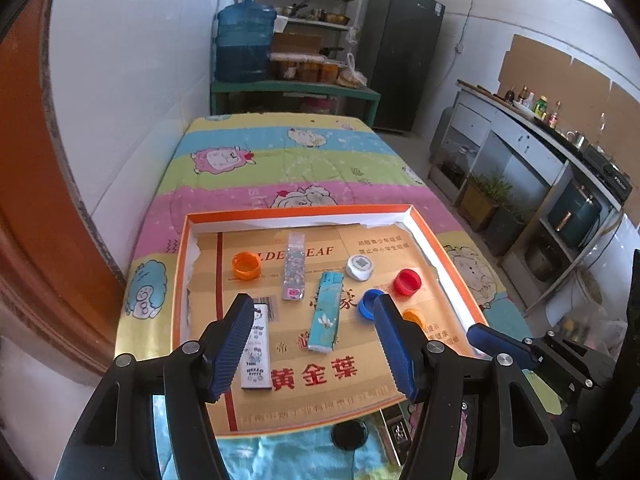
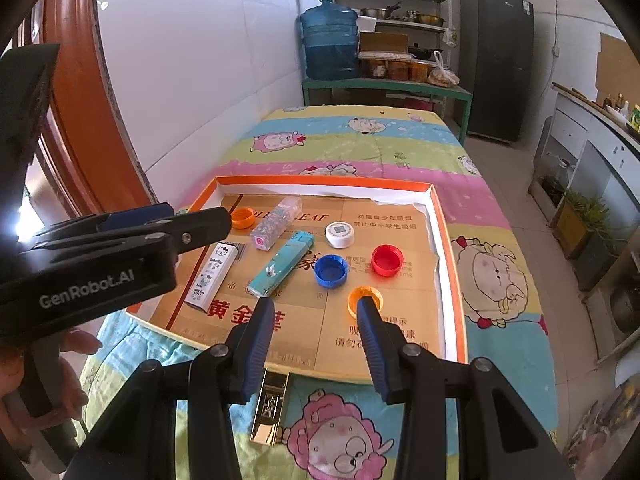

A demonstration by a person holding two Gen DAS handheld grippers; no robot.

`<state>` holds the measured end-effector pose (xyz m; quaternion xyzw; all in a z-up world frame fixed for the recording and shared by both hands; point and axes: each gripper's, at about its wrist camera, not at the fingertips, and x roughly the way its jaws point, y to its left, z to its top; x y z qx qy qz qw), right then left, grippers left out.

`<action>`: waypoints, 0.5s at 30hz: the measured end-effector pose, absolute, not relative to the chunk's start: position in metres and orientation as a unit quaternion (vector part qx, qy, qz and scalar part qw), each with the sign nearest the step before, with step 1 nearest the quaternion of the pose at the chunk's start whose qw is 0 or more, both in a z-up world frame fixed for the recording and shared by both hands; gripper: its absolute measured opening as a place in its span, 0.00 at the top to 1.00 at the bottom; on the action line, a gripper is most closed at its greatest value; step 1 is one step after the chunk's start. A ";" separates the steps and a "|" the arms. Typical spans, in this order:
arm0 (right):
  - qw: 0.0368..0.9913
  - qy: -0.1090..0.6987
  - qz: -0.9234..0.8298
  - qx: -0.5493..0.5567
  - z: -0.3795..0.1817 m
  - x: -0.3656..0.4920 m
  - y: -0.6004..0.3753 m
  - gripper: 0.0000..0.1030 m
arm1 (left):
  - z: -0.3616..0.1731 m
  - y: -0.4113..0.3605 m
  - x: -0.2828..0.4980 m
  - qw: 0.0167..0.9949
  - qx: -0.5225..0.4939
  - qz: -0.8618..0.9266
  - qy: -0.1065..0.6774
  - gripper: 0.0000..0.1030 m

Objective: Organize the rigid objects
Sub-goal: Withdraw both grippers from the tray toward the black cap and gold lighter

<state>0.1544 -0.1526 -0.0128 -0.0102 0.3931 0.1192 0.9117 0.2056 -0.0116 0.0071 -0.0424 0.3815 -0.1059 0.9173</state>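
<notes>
Gold and glossy, a lighter [image 2: 269, 412] lies on the quilted tabletop [image 2: 500, 312] just outside the tray's [image 2: 456, 280] near edge, right under the right hand-held gripper [image 2: 316, 304], whose jaws stand spread and empty. The left hand-held gripper [image 1: 310, 308], also spread, hovers over the Hello Kitty lighter [image 1: 256, 350]. Beyond lie a teal lighter [image 2: 280, 265], clear lighter [image 2: 276, 222] and loose caps: orange [image 2: 362, 294], blue [image 2: 331, 271], red [image 2: 387, 260], white [image 2: 340, 234]. Sorting seems barely begun; next likely means lowering squarely and pinching a lighter across its narrow sides.
</notes>
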 end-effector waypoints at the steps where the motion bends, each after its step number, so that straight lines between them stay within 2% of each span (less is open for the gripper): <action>1: 0.912 0.392 0.119 -0.010 -0.012 0.151 -0.153 0.59 | 0.009 -0.011 0.202 0.918 -0.043 -0.106 0.379 0.38; 15: 0.915 0.388 0.110 -0.008 -0.007 0.123 -0.158 0.58 | 0.021 -0.001 0.157 0.923 -0.059 -0.117 0.363 0.38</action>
